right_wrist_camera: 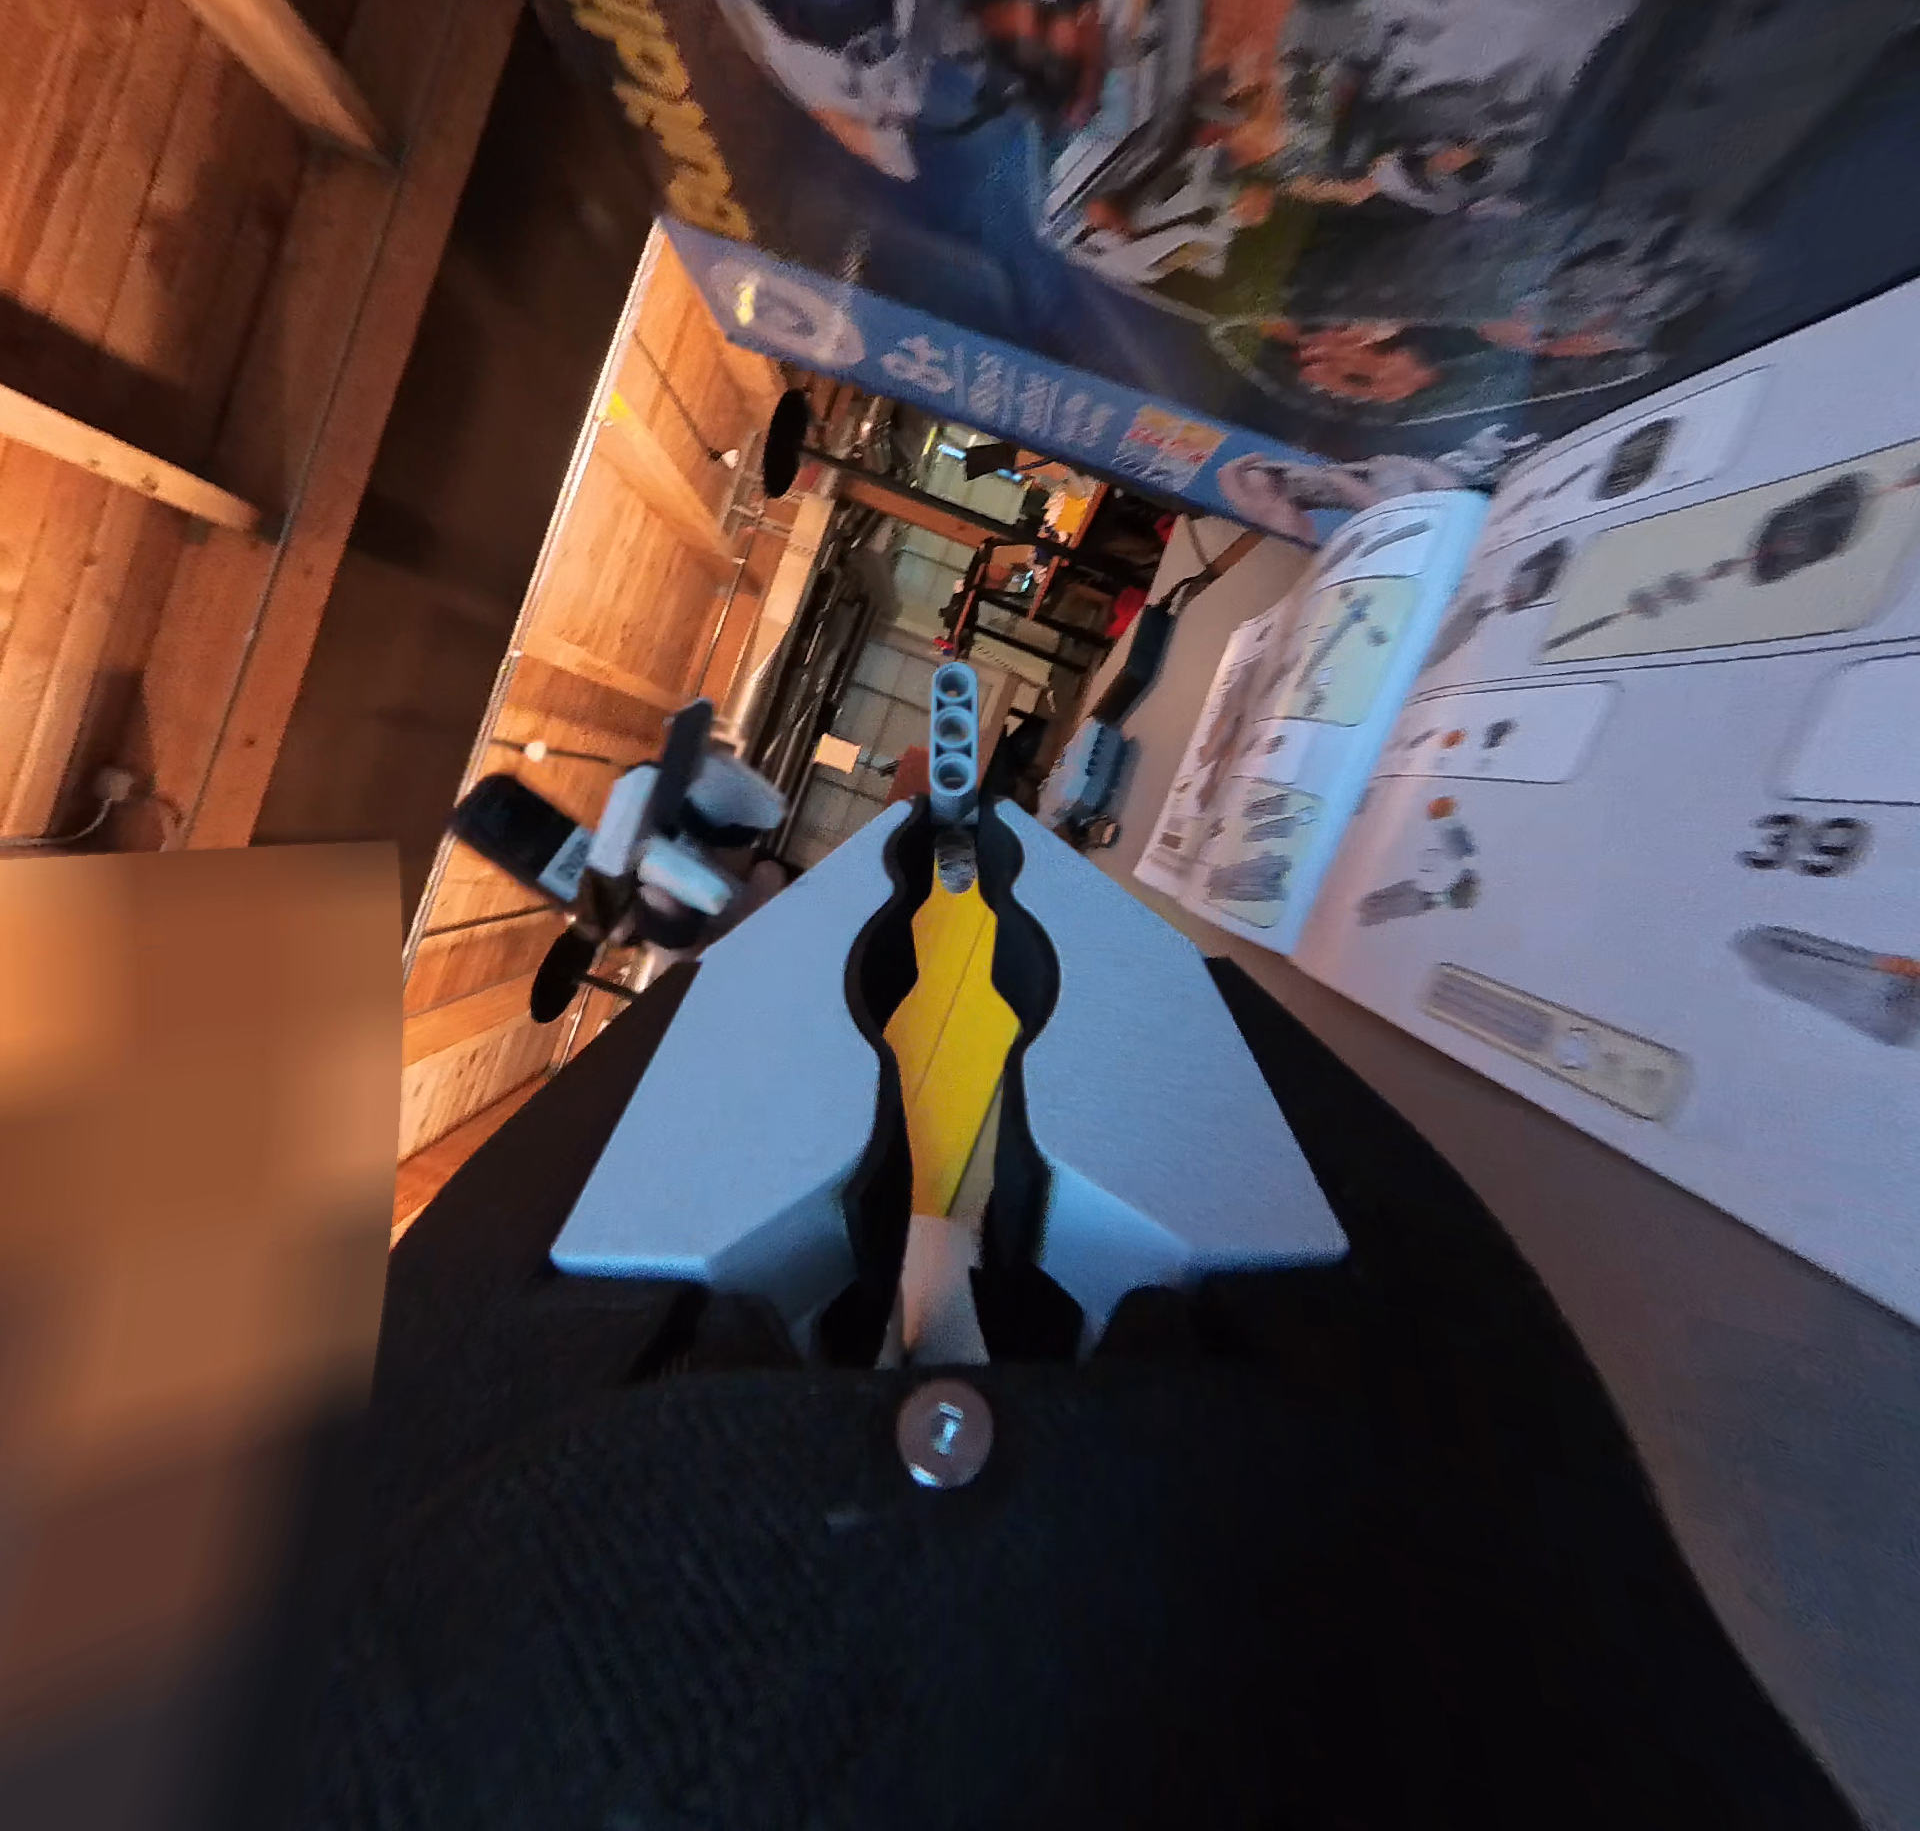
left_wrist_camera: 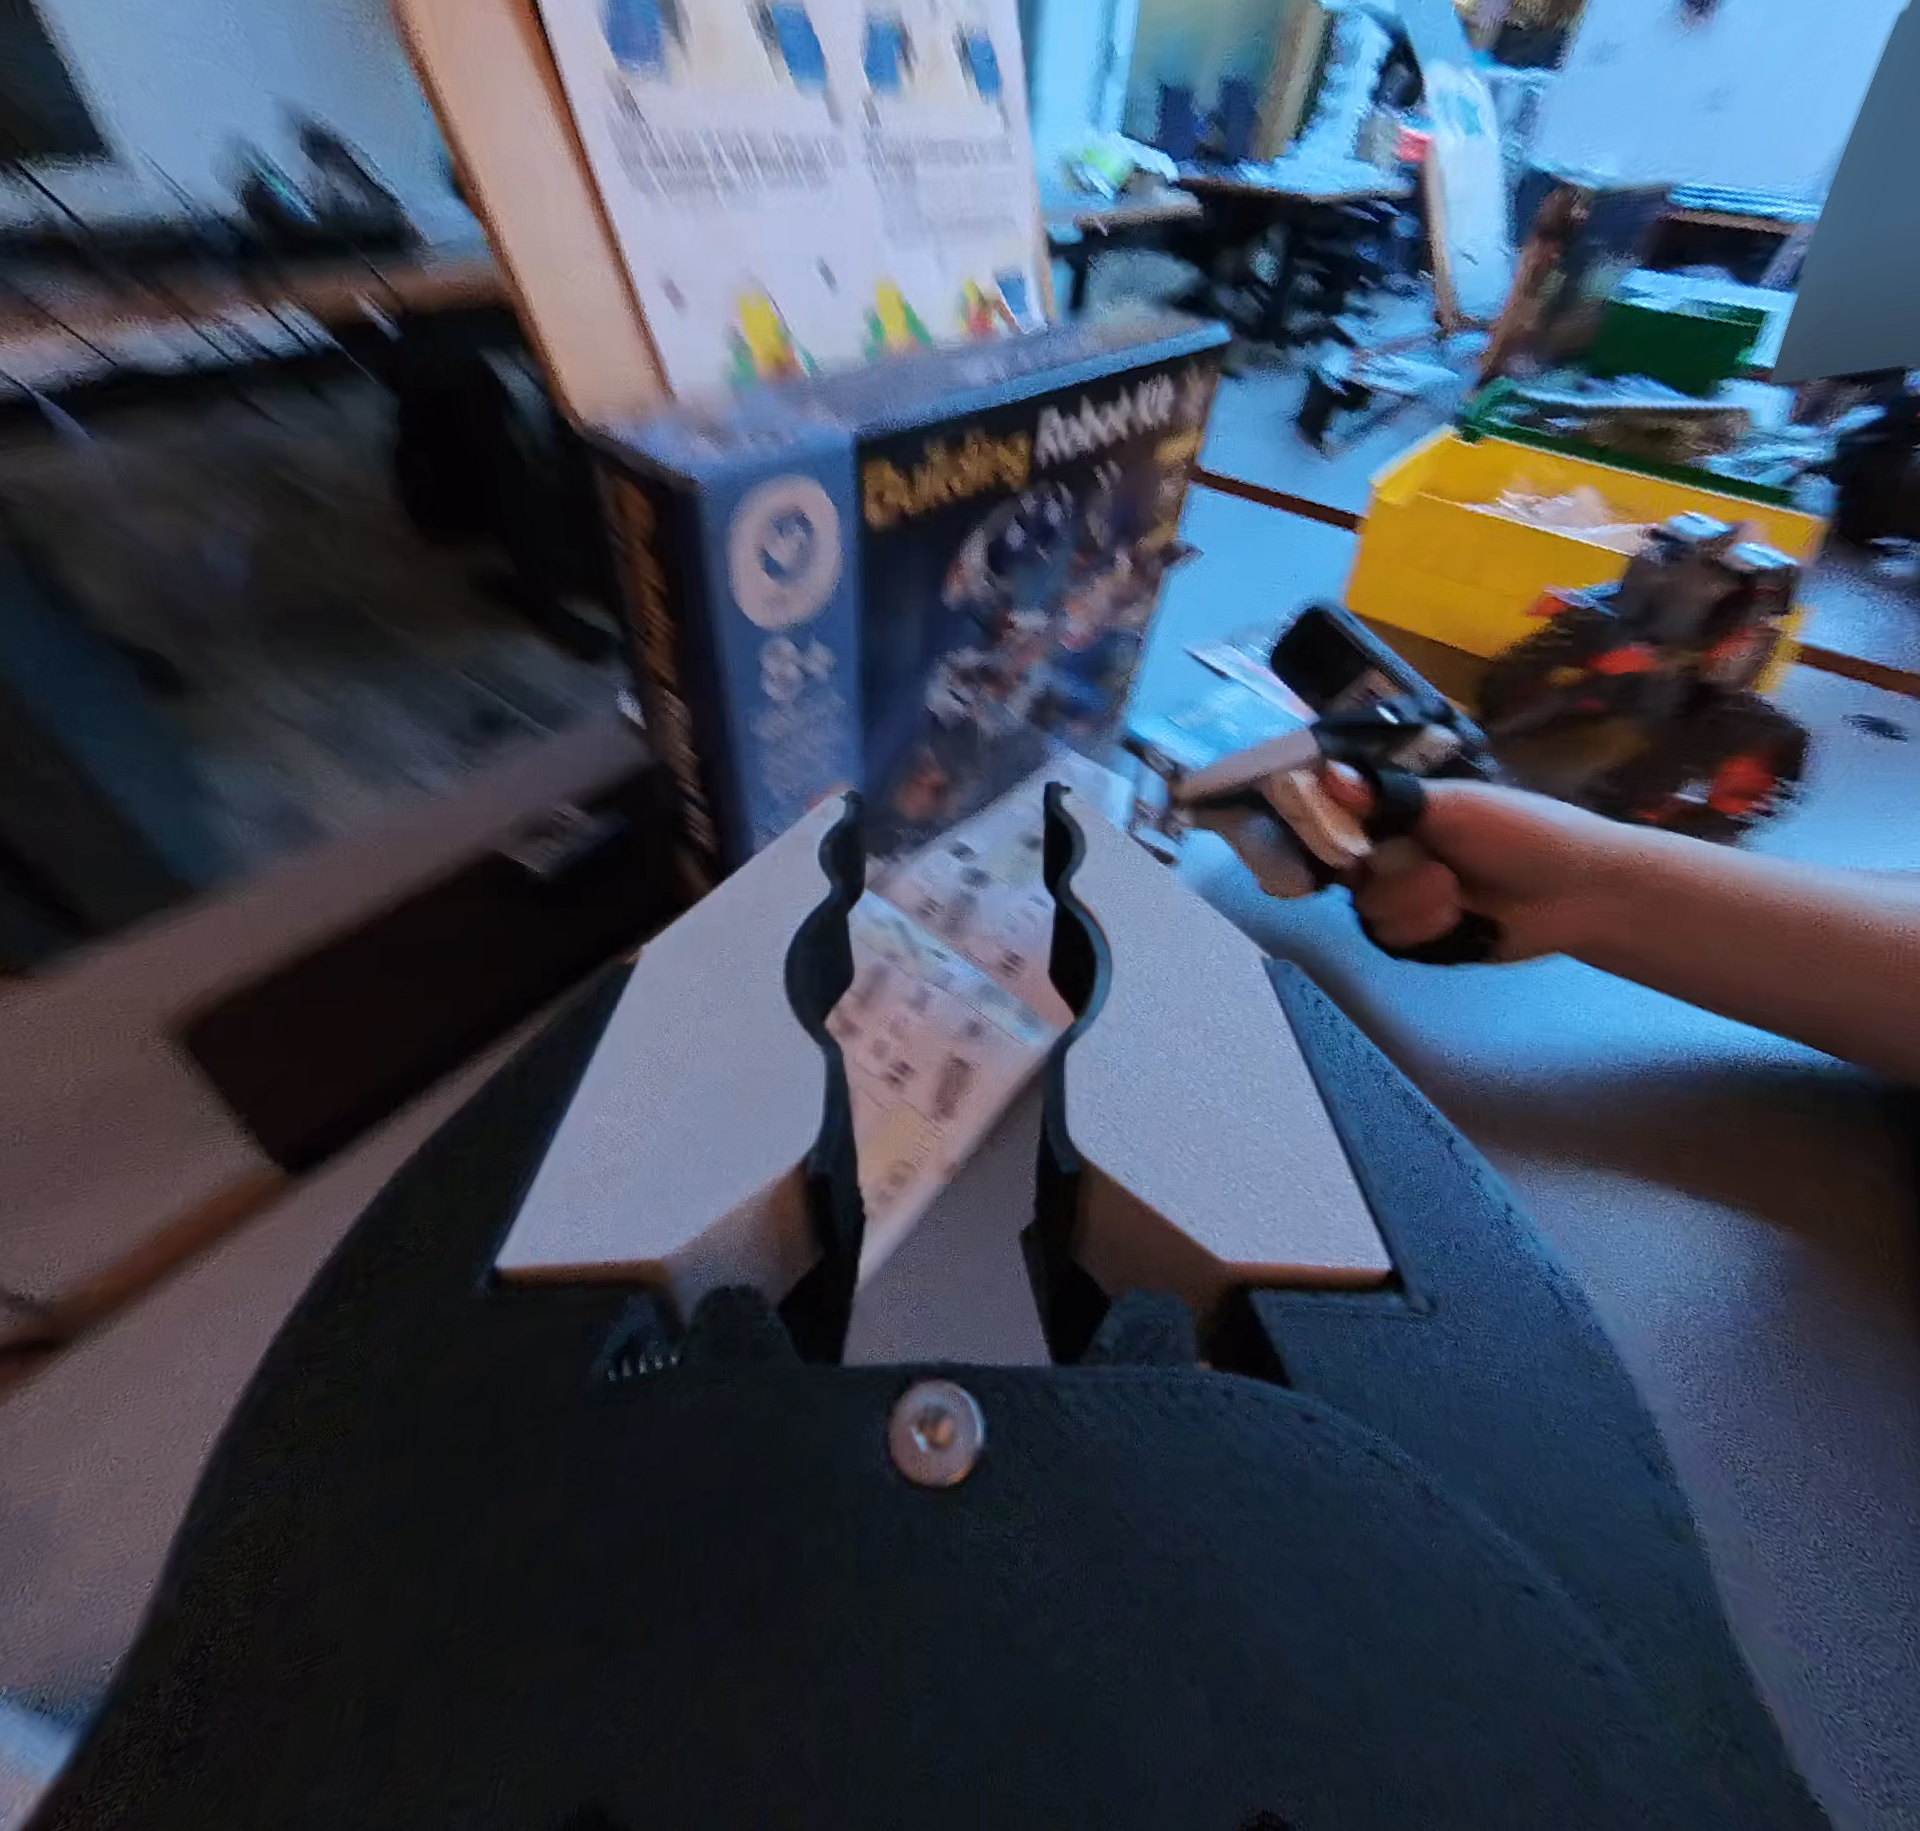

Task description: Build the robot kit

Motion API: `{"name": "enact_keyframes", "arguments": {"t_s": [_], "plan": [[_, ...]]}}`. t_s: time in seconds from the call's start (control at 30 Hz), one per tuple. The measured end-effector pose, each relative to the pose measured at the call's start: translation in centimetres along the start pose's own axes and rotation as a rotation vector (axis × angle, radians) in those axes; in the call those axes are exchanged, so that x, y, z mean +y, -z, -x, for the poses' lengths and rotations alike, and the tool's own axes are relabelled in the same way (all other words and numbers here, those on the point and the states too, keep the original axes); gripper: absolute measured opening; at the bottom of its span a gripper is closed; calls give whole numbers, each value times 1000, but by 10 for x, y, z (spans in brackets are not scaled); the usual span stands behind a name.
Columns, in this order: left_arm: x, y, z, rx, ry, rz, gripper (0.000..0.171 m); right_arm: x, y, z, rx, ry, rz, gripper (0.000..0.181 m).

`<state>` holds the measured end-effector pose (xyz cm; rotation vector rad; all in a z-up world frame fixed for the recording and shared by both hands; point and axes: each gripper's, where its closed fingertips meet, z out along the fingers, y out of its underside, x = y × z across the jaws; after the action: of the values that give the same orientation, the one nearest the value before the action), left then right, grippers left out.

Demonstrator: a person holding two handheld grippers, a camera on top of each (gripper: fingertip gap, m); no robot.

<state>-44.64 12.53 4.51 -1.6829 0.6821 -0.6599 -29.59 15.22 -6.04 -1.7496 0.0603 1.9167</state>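
Note:
My left gripper [left_wrist_camera: 954, 807] is open and empty. It hovers over an open instruction booklet [left_wrist_camera: 935, 992] lying on the table, just in front of an upright blue kit box [left_wrist_camera: 935, 586]. My right gripper [right_wrist_camera: 956, 825] is rolled on its side and shut on a small grey beam with holes [right_wrist_camera: 954, 727] that sticks out past its tips. In the left wrist view the right gripper [left_wrist_camera: 1153, 789] is held by a hand [left_wrist_camera: 1455, 877] to the right of the box. The booklet [right_wrist_camera: 1662, 742] and the box [right_wrist_camera: 1143, 119] fill the right wrist view's right and top.
A yellow bin [left_wrist_camera: 1507, 555] and a dark and orange model vehicle [left_wrist_camera: 1662, 701] stand at the right rear of the table. A white poster board [left_wrist_camera: 810, 119] rises behind the box. Wooden walls [right_wrist_camera: 208, 327] lie beyond. Both views are motion-blurred. One gripper's finger ends stand about 20 cm off the other's.

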Motion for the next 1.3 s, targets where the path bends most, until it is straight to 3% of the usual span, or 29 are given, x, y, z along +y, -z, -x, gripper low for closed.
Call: {"name": "enact_keyframes", "arguments": {"t_s": [0.1, 0.2, 0.47, 0.63, 1.3], "plan": [[-27, 20, 9, -161, -135, -167, 36, -8, 8, -19, 87, 29, -50, 6], [-30, 24, 4, -190, -194, -152, 43, -6, 9, -27, 128, 48, -41, 7], [-25, 15, -14, -53, 24, -105, 78, -2, 5, -24, 175, 164, -3, 6], [-24, 18, -12, -19, 96, -103, 75, -6, 8, -29, 206, 171, -15, 7], [-11, 12, -10, -19, 115, -37, 70, -9, 12, -33, 199, 122, -40, 7]]}}
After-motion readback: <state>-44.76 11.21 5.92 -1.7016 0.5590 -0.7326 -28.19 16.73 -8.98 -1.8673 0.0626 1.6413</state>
